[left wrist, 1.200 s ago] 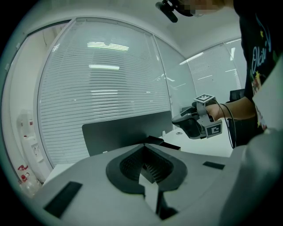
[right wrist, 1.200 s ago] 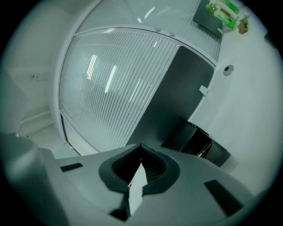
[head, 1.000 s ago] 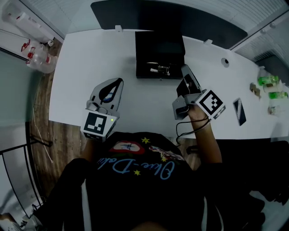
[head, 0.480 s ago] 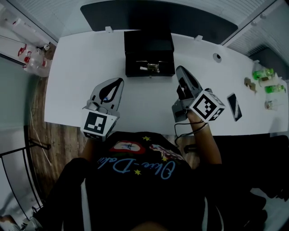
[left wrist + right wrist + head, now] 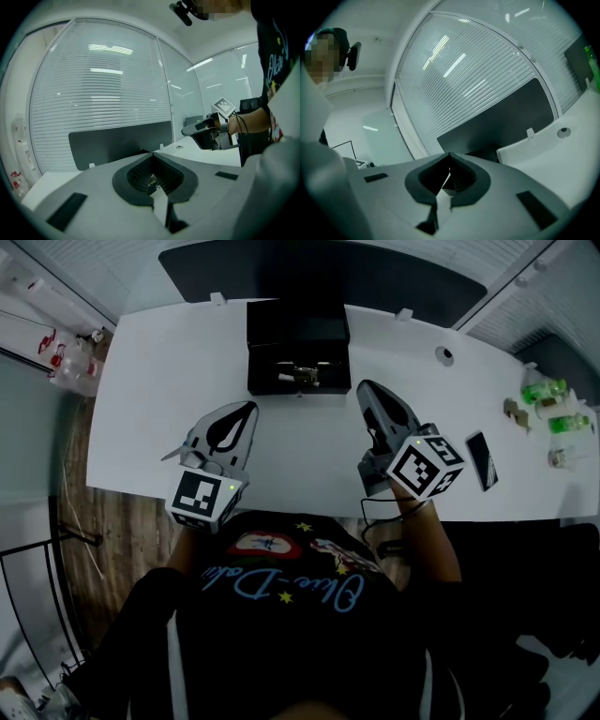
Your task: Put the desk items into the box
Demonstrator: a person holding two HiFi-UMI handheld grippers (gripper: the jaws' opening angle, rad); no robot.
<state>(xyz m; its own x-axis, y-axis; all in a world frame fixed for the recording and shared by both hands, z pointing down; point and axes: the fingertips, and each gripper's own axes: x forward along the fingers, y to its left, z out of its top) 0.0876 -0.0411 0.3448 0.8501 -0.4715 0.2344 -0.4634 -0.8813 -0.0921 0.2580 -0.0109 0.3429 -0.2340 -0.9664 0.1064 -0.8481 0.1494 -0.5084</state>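
Broad white bench point(image 5: 150, 381) across the head view, backed by a dark curved panel point(image 5: 319, 268). Carries very little now.

At the far edge, near the middle: open black rectangular box point(image 5: 281, 329), with small silvery metal items point(image 5: 300, 374) lying in its near half. Sits a little farther off and more to the left in the view than a second ago, so probably a slight step back from it.

Nearer in, well apart from the box: right claw point(image 5: 364, 388), grey with a square-marker cube, shut tight on nothing. Has rolled back upright since a second ago and drawn clear from a tilted pose just beside the box's right corner. Reads as a drop just finished, the piece left inside.

To the left, also short of the box: left claw point(image 5: 249, 411), same grey build, tips together and empty. Has hardly changed its pose.

Toward the bench's right end: thin dark phone-like slab point(image 5: 478, 460), lying flat, apart from both claws. Possibly the last thing to pack, if counted among the desk items. Otherwise looks close to done, with both claws free for a next pick.
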